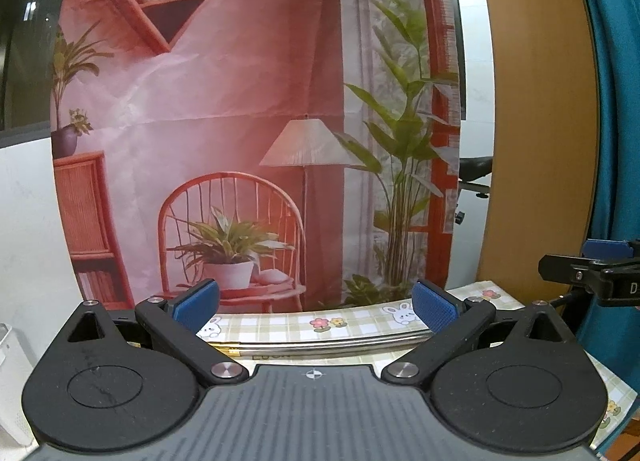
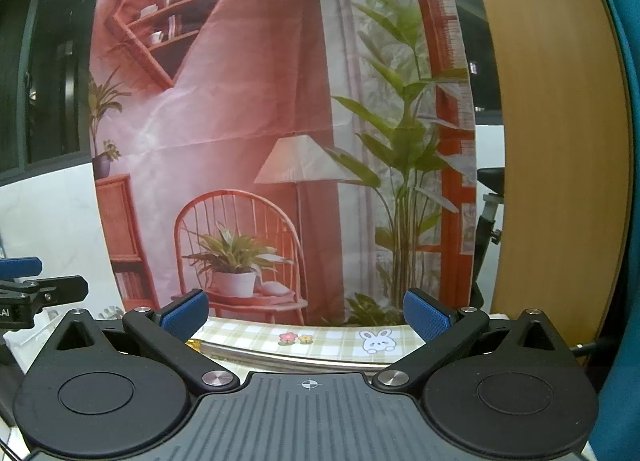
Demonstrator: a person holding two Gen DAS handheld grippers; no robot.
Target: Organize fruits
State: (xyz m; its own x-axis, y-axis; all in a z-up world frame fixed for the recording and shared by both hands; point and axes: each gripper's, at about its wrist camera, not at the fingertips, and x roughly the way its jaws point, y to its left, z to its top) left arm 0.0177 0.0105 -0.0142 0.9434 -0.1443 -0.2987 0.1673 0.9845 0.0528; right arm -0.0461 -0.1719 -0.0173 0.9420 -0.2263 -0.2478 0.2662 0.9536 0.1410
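Tools [image 1: 316, 305] [image 2: 306, 313] wide apart above checked tablecloth [image 1: 280, 321], fruit unseen.

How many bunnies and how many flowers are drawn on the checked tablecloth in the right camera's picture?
White cartoon bunnies: 1
Flowers, one red, one yellow: 2
Total: 3 drawings showing on the green-checked tablecloth

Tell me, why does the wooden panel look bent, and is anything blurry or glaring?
Left wrist view: fisheye distortion bows the wooden panel and tablecloth edge; backdrop slightly soft, pale sheen mid-cloth. Right wrist view: the same bowing of the panel, grippers sharp, no harsh glare.
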